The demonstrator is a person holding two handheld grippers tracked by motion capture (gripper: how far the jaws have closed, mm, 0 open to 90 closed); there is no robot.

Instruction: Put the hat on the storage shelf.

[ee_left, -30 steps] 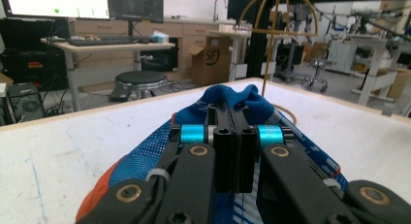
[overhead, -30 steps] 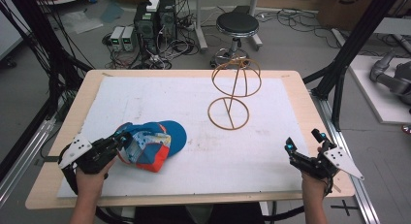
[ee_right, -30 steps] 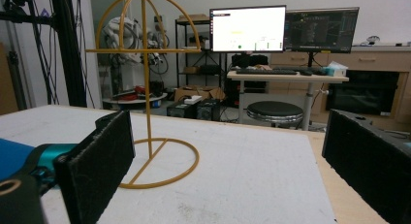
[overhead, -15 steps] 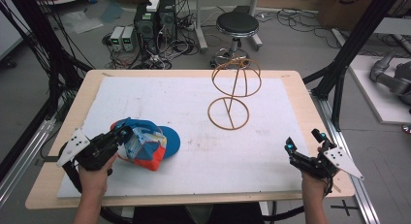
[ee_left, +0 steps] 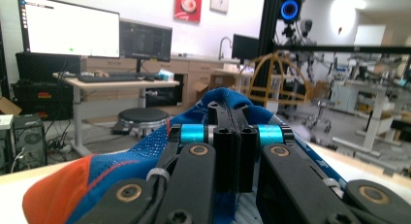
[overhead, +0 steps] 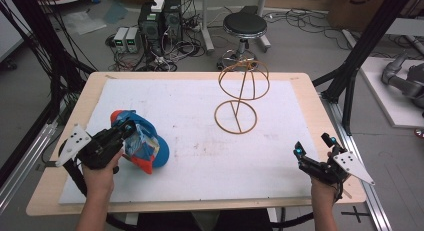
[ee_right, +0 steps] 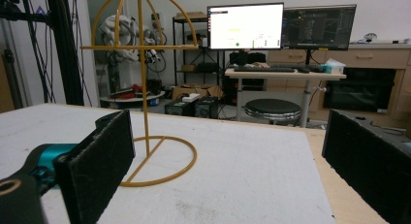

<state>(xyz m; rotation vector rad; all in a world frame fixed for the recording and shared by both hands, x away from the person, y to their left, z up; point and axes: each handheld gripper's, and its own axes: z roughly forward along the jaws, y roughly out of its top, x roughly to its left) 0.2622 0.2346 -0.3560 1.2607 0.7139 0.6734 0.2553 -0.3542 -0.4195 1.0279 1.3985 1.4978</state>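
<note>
Left tongs (overhead: 129, 132): clenched on the blue fabric of the cap; in the left gripper view (ee_left: 231, 118) the two black jaws stand pressed together with the cloth caught between them.
Cap (overhead: 150, 150): blue with an orange-red brim and a patterned panel, bunched at the tip of the left tongs and partly raised off the white board; in the left gripper view (ee_left: 116, 163) the blue cloth wraps around the jaws and the orange brim lies to the lower left.
Left hand (overhead: 100, 173): wraps the black body of the left tongs from below, near the front-left corner of the desk.
Right tongs (overhead: 299, 156): released, jaws spread apart with nothing between them; in the right gripper view (ee_right: 228, 161) only bare board lies between the two black pads.
Right hand (overhead: 325, 188): holds the right tongs at the front-right edge, well apart from the cap.
Wire stand (overhead: 240, 98): a yellow frame with a ring base, an upright rod and a domed top, standing ahead of the right tongs and well beyond the left ones; the right gripper view (ee_right: 145, 107) shows it upright, touched by nothing.
Desk (overhead: 300, 86): wooden top carrying a white board (overhead: 200, 141).
Stool (overhead: 245, 27): on the floor beyond the far edge of the desk.
</note>
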